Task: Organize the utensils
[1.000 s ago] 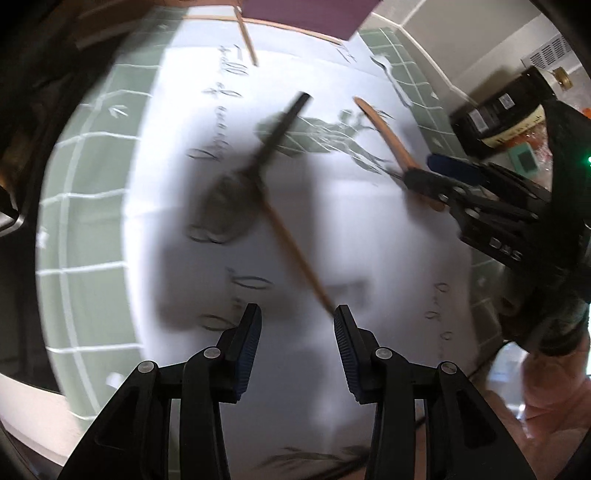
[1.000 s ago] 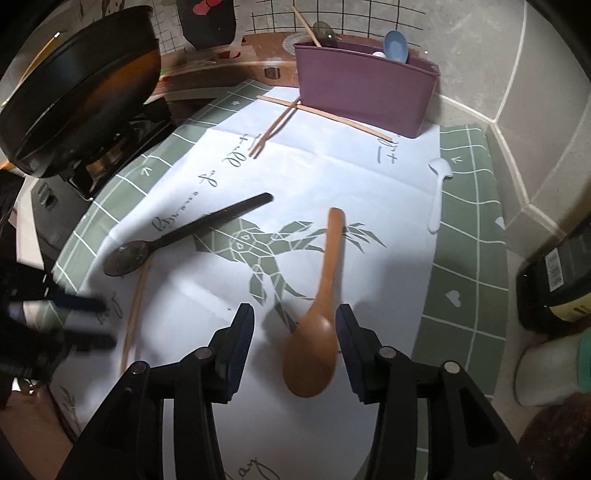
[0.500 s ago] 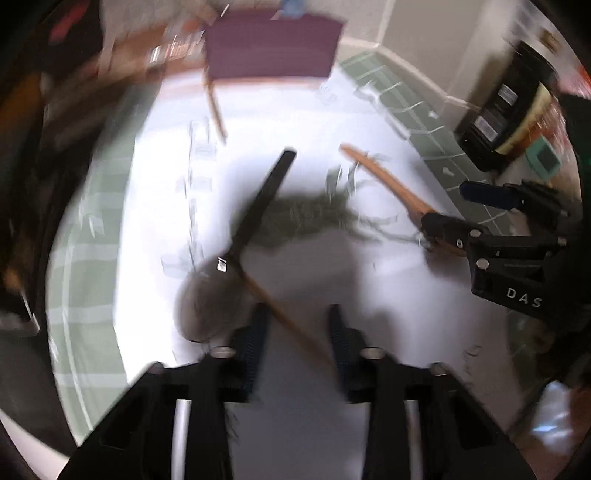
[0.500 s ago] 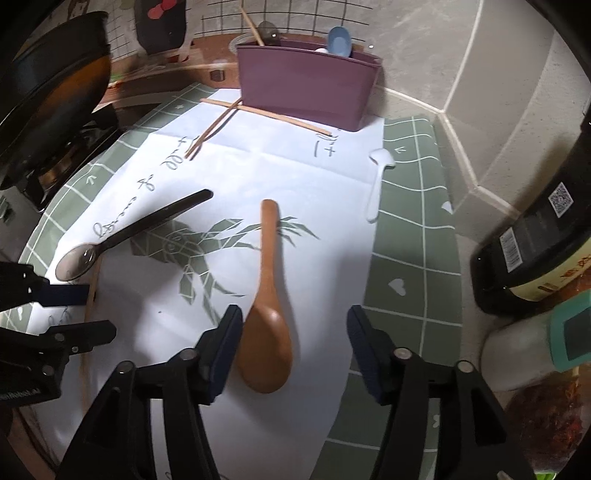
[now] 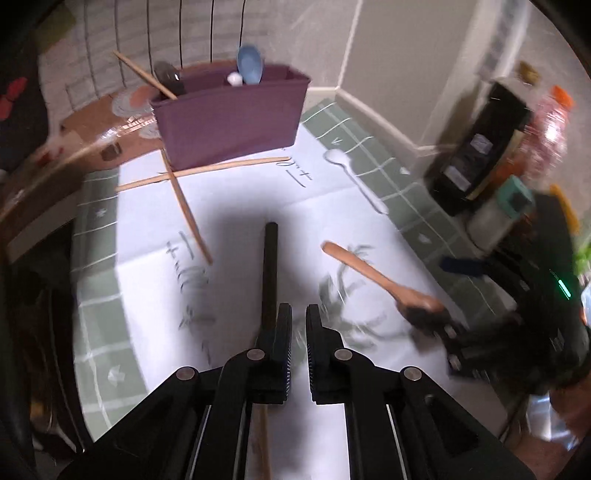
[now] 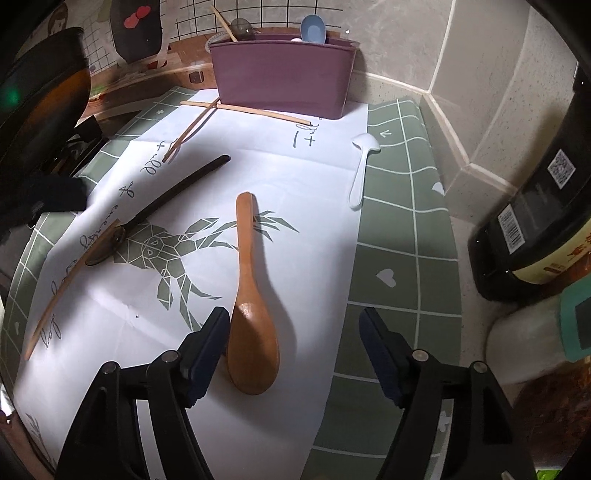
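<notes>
A black spoon point(image 5: 269, 269) lies on the white paper; its handle runs away from my left gripper point(image 5: 298, 325), whose jaws are almost shut just right of the handle and hold nothing. In the right wrist view the black spoon point(image 6: 173, 195) rests flat. A wooden spoon point(image 6: 251, 295) lies with its bowl between the wide-open fingers of my right gripper point(image 6: 295, 343), nearer the left finger. A purple utensil holder point(image 6: 280, 74) at the back holds a blue spoon point(image 6: 313, 29), a dark spoon and a chopstick.
Loose chopsticks point(image 6: 251, 110) lie crossed in front of the holder, another point(image 6: 70, 280) by the black spoon's bowl. A white spoon point(image 6: 362, 166) lies on the green mat point(image 6: 406, 236). Dark bottles point(image 6: 535, 221) stand right, a black pan point(image 6: 40, 99) left.
My left gripper swung to line up with the black spoon's handle and its jaws closed nearly together. My right gripper opened wider and came lower around the wooden spoon's bowl.
</notes>
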Available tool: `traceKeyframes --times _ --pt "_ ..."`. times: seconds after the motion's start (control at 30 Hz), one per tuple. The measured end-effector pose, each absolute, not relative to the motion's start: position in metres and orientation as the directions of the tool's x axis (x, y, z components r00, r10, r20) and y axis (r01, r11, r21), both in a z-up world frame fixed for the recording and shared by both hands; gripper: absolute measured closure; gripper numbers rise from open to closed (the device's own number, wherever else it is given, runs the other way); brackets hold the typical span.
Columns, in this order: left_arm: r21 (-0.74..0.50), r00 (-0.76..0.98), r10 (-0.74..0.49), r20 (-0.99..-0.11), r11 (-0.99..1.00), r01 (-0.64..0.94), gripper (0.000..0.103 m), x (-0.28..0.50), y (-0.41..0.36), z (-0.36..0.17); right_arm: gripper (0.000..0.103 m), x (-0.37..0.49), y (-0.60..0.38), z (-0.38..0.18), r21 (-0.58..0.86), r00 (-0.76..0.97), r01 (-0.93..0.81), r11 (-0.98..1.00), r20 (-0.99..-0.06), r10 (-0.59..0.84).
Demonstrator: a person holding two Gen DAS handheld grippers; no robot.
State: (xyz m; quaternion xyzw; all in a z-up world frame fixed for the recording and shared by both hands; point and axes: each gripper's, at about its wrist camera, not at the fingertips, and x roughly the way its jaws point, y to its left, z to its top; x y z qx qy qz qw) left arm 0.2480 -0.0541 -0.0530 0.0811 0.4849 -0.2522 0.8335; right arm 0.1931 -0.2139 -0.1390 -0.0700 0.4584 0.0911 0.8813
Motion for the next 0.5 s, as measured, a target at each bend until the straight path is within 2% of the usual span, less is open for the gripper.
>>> traceKeyframes --times 0.07,0.23,0.43,0.5 --pt "-0.128 0.341 -0.332 -0.880 0.856 0.502 0.094 0.267 -0.066 -0.064 0.033 0.192 -0.214 -0.138 -0.036 0.565 -0.225 0.974 -0.819 0.100" --pt "-0.005 0.340 -0.215 -0.915 0.851 0.525 0.089 0.289 -0.093 -0.079 0.033 0.191 -0.223 -0.138 -0.017 0.567 -0.210 0.977 -0.817 0.108" --pt "0.059 0.313 -0.122 -0.942 0.858 0.511 0.086 0.314 -0.105 -0.097 0.033 0.190 -0.231 -0.139 -0.002 0.566 -0.198 0.980 -0.817 0.112" --pt "0.054 0.311 -0.121 -0.943 0.864 0.501 0.081 0.318 -0.104 -0.101 0.033 0.189 -0.232 -0.139 0.000 0.566 -0.200 0.980 -0.816 0.116"
